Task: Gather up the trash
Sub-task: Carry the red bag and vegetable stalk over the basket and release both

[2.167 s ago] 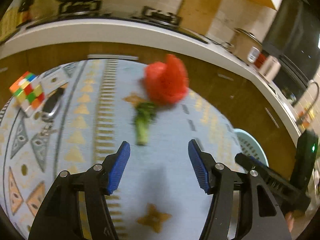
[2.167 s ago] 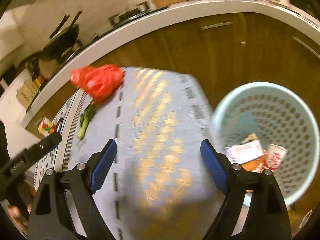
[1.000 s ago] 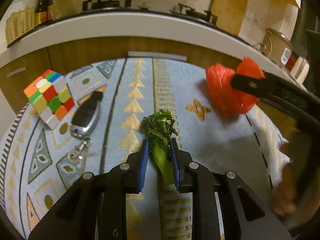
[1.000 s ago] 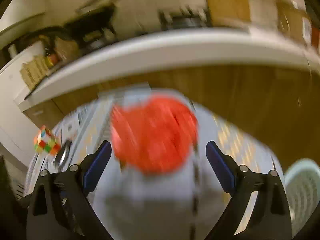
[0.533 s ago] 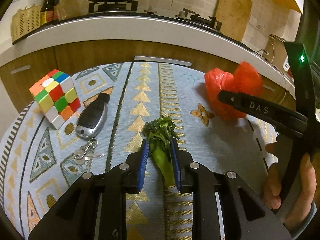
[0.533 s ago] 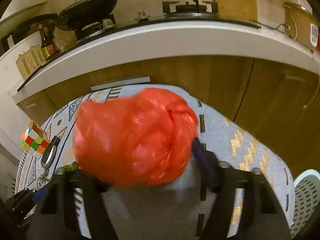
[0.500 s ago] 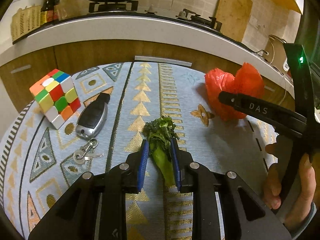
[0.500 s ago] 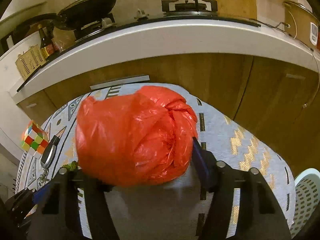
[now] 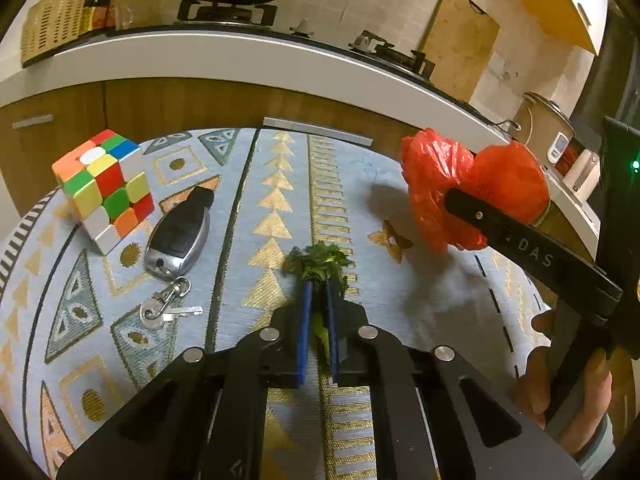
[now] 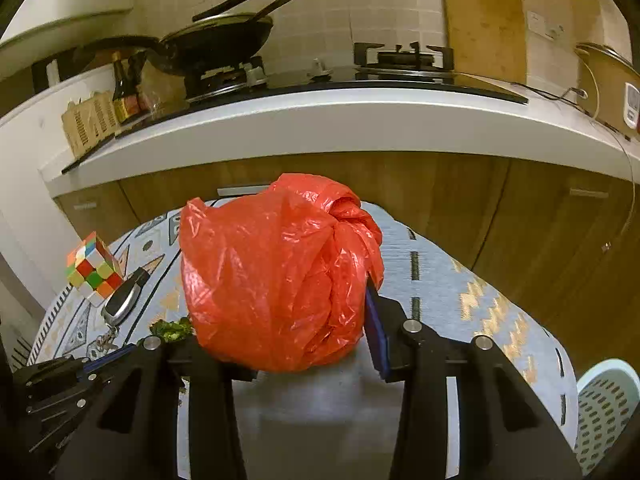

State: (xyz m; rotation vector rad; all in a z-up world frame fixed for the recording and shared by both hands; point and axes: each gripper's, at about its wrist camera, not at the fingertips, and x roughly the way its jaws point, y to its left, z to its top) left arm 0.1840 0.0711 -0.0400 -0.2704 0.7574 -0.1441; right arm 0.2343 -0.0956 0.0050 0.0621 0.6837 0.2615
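Observation:
My left gripper (image 9: 318, 292) is shut on a green leafy vegetable scrap (image 9: 320, 264), its blue pads pinching the stalk just above the patterned tablecloth (image 9: 256, 200). My right gripper (image 10: 280, 316) is shut on a crumpled red plastic bag (image 10: 276, 276) and holds it above the cloth; the bag hides the left pad. The bag (image 9: 472, 192) and the right gripper's arm also show in the left wrist view, to the right. A pale blue perforated trash basket (image 10: 604, 404) stands low at the right, beside the table.
A colour cube (image 9: 104, 188), a car key fob (image 9: 180, 236) and keys (image 9: 164, 312) lie on the left of the cloth. A wooden kitchen cabinet (image 10: 500, 208) and white counter with a stove and wok stand behind the table.
The left gripper has squeezed tighter on the vegetable stalk. The right gripper has lifted the red bag a little off the cloth.

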